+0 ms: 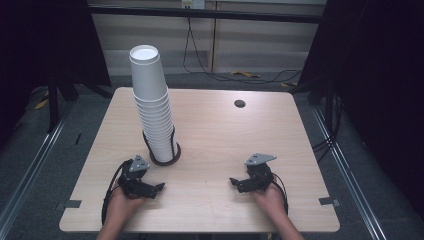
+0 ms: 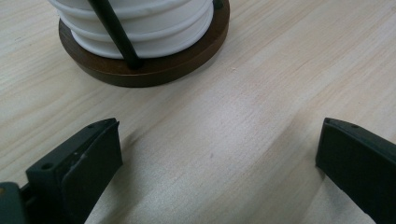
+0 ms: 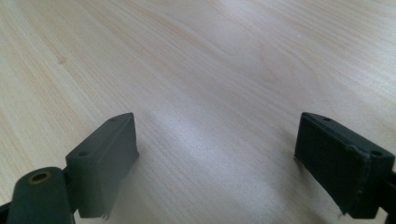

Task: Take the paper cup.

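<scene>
Cups (image 1: 152, 105) stand stacked in a wooden-based holder (image 1: 165, 161) just ahead of our left tool (image 1: 159, 187); both it and the right tool (image 1: 233, 181) gape wide and empty, so we should grip the topmost cup squarely, lifting straight up.

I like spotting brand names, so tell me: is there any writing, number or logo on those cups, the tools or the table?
None can be read: the stack of white cups, its brown base, the table and both grippers are plain.
A small yellowish tag on the far wall is too blurred to read.
</scene>
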The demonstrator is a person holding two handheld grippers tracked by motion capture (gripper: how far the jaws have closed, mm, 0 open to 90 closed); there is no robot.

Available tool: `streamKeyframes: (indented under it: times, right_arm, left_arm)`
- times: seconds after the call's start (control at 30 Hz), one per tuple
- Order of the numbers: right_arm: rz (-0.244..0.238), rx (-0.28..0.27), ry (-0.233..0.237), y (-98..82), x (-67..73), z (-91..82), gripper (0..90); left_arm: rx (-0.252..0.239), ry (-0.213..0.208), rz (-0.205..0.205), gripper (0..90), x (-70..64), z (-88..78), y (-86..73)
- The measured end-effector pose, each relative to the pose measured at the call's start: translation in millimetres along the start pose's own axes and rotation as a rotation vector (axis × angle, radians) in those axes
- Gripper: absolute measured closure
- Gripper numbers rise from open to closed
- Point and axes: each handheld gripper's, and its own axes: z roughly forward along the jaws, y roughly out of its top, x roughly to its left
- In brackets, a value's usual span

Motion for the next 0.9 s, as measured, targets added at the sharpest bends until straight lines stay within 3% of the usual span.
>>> streamKeyframes:
  times: [0.4, 0.43, 0.5, 0.63, 0.77, 0.83, 0.9]
  right_arm:
    - [0.000, 0.000, 0.000, 0.1, -0.1, 0.0, 12.4]
    - [0.001, -0.001, 0.000, 0.1, -0.1, 0.1, 12.4]
    - [0.001, 0.000, 0.000, 0.1, -0.1, 0.0, 12.4]
    - [0.002, 0.000, 0.000, 0.1, 0.0, 0.0, 12.4]
    - [0.000, 0.000, 0.001, 0.1, -0.1, 0.0, 12.5]
    - [0.002, 0.000, 0.000, 0.1, 0.0, 0.0, 12.5]
    - [0.001, -0.001, 0.000, 0.1, -0.1, 0.0, 12.5]
  left_arm:
    - [0.001, 0.004, -0.004, 0.1, -1.3, -1.2, -0.7]
    - [0.008, 0.013, -0.019, 0.4, -2.4, -2.1, -0.3]
    - [0.023, 0.002, -0.006, 3.5, -1.8, -5.5, 1.7]
    - [0.003, -0.011, -0.018, 16.7, 0.4, -18.2, 8.0]
    - [-0.013, -0.021, -0.031, 15.8, 1.6, -30.0, 13.2]
    - [-0.020, -0.046, -0.031, 15.8, 3.5, -37.4, 17.1]
    - [-0.004, -0.065, -0.010, 15.8, 6.8, -48.2, 24.5]
